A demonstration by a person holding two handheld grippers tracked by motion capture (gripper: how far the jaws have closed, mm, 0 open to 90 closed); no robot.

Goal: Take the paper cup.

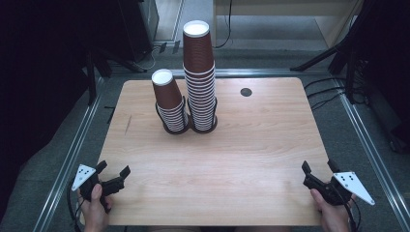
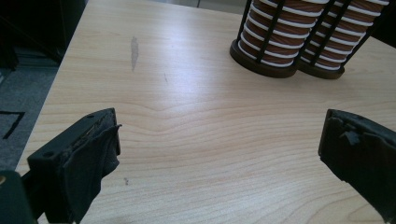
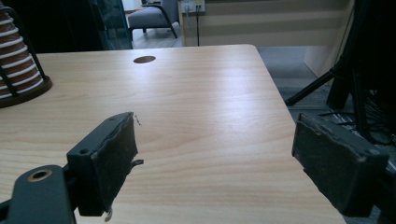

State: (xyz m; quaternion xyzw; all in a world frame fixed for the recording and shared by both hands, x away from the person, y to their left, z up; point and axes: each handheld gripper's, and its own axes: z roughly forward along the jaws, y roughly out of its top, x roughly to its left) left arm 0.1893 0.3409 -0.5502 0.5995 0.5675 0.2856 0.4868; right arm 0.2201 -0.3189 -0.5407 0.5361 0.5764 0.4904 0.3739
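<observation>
- Left hand-held gripper (image 1: 115,172): held at the near left corner of the worktop (image 1: 251,159), jaws spread wide, nothing between the pads. In the left gripper view (image 2: 219,140), bare wood lies between the two black jaws.
- Right hand-held gripper (image 1: 319,167): held at the near right corner, jaws equally wide apart and empty. In the right gripper view (image 3: 215,154), the outer jaw hangs past the worktop's edge.
- Short cup stack (image 1: 168,99): brown paper cups, inverted, white bases up, seated in a black wire holder (image 1: 170,126). It stands well ahead of the left hand-held gripper, towards the other gripper's side; its top cup leans.
- Tall cup stack (image 1: 200,72): just beside the short one, in its own wire holder; the two holders touch at the base.
- Cable hole (image 1: 246,92): a dark round opening, far ahead of the right hand-held gripper.
- Markings: no brand, label or writing is legible on the cups, holders or grippers.
</observation>
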